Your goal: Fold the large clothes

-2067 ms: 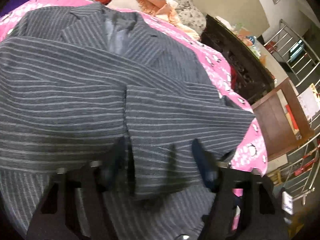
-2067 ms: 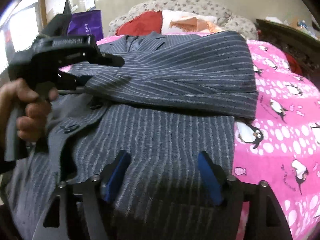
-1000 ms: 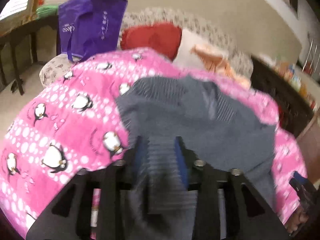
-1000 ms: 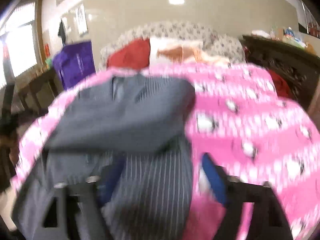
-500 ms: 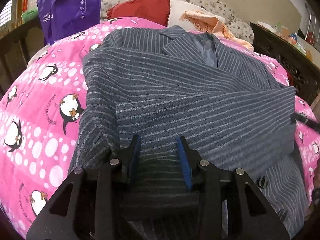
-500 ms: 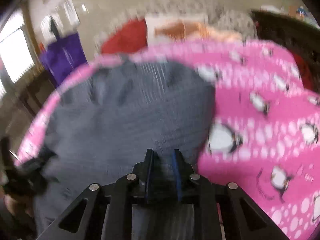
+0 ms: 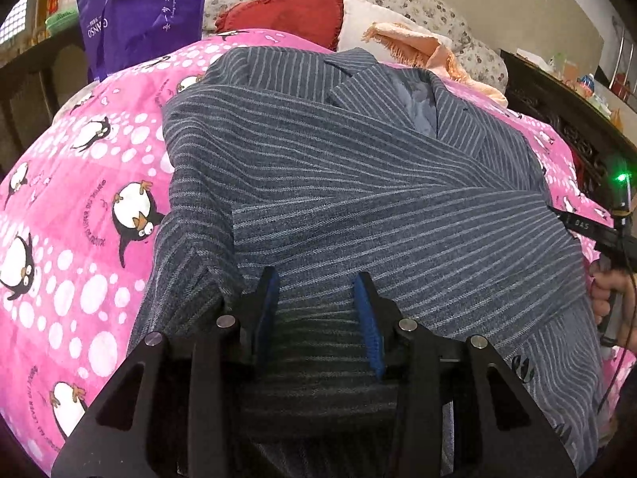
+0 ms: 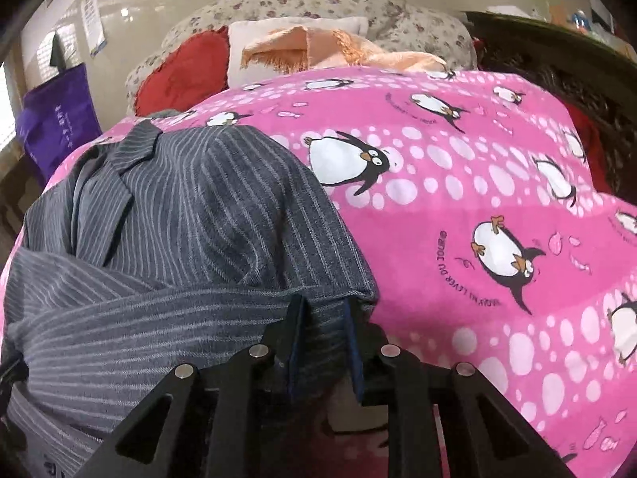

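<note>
In the left wrist view, a pink penguin-print blanket [image 7: 79, 207] fills the left side of the frame, with a purple tote bag [image 7: 139, 8] at the upper left and a red cushion [image 7: 286, 16] beside it at the top. The grey pinstriped suit jacket [image 7: 358, 183] lies across the middle of the blanket, collar toward the top, its sleeves folded across the body. At the bottom centre the left gripper [image 7: 316, 306] has its blue-padded jaws at a moderate gap, with a fold of the jacket's near edge bunched between the pads and gripped. At the right edge a hand [image 7: 609, 290] grips the handle of the other tool.

In the right wrist view, the purple tote bag [image 8: 55, 123] sits at the left edge, and the jacket [image 8: 179, 239] covers the lower left of the frame. At the bottom centre the right gripper [image 8: 324, 326] stands with its jaws narrow, having just eased apart a little; they pinch the jacket's right-hand edge where a sleeve fold ends. To the right, bare blanket [image 8: 497, 199] stretches to the frame's edge, with a peach fringed cloth [image 8: 318, 49] at the top.
</note>
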The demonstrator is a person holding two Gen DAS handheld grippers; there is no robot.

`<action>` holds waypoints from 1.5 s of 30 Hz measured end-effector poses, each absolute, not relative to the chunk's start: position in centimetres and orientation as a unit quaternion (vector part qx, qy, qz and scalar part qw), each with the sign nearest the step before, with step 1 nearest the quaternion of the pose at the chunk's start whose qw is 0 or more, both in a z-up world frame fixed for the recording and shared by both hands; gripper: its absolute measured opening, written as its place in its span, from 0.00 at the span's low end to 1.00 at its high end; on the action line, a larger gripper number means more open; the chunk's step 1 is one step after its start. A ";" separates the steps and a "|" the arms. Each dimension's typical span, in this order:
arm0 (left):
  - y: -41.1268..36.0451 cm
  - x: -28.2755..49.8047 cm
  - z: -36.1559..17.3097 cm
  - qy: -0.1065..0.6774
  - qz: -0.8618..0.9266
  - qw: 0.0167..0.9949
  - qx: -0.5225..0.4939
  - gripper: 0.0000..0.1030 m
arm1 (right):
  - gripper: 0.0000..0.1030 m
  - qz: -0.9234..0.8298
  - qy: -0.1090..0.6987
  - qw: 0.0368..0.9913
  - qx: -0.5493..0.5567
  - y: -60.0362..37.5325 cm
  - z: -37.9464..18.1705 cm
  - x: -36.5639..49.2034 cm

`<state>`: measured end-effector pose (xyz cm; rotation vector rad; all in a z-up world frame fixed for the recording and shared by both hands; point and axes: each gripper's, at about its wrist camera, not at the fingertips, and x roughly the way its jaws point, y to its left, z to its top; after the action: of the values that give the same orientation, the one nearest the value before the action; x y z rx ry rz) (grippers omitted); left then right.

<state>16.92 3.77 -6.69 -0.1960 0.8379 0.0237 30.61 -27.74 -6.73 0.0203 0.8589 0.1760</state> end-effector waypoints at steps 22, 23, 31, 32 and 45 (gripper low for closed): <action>3.7 17.0 -6.7 0.407 0.015 0.909 -0.089 0.38 | 0.27 0.161 0.417 0.895 0.008 -25.5 -0.8 15.7; 3.7 16.9 -6.6 0.407 0.015 0.909 -0.088 0.38 | 0.27 0.163 0.415 0.895 0.011 -26.3 -0.1 14.4; 7.6 8.9 -2.1 0.414 -0.004 0.909 -0.035 0.56 | 0.39 0.167 0.433 0.886 -0.016 -31.4 -1.4 2.7; 8.5 7.4 -2.0 0.410 0.007 0.912 -0.025 0.69 | 0.39 0.160 0.440 0.884 -0.020 -31.6 -2.3 1.5; 14.5 -4.5 -5.2 0.439 0.061 0.891 -0.102 0.71 | 0.39 0.145 0.441 0.883 0.075 -31.6 -5.1 -3.8</action>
<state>-4.53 14.49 -5.24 -0.2111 0.9107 0.1265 -3.82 -31.57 -5.11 0.1567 0.9179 0.3023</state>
